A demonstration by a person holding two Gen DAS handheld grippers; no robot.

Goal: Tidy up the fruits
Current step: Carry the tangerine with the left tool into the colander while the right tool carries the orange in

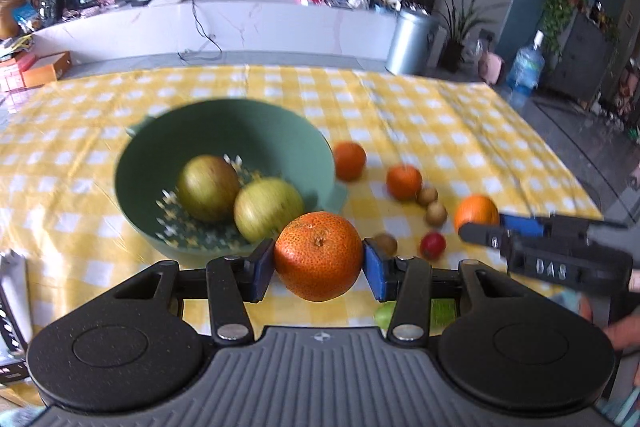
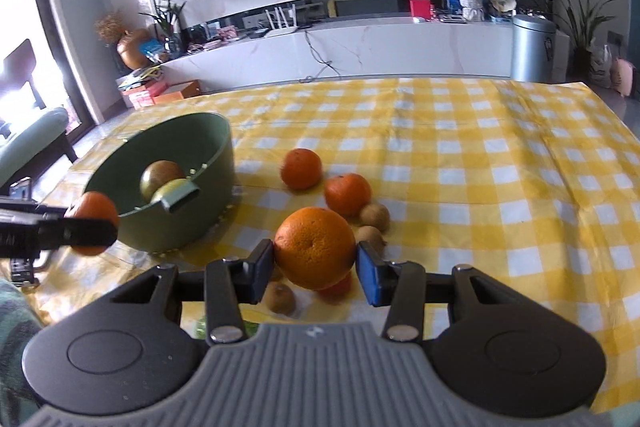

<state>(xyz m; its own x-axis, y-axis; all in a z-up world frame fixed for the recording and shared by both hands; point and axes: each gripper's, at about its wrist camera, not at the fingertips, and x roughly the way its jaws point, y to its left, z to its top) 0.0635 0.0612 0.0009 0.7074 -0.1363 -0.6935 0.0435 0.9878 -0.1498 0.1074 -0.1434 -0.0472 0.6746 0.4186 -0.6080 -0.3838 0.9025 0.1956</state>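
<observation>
My left gripper (image 1: 319, 267) is shut on a speckled orange (image 1: 318, 247), lifted just in front of the green bowl (image 1: 160, 131). Two greenish-brown round fruits (image 1: 208, 187) lie in the bowl. My right gripper (image 2: 316, 269) is shut on a smooth orange (image 2: 315, 245), raised above the yellow checked cloth (image 2: 480, 167). On the cloth lie two tangerines (image 2: 301, 169), two small brown fruits (image 2: 375, 216), a kiwi (image 2: 281, 297) and a small red fruit (image 1: 433, 245). At the left of the right wrist view, the left gripper's black finger (image 2: 80, 233) crosses its orange (image 2: 92, 207) near the bowl (image 2: 180, 155).
A green fruit (image 1: 382, 315) shows partly under my left gripper. The table's far edge faces a white TV console (image 2: 400, 47) and a metal bin (image 2: 532, 47). A person's hand (image 1: 624, 331) shows at the right edge. Bare cloth stretches right of the fruit.
</observation>
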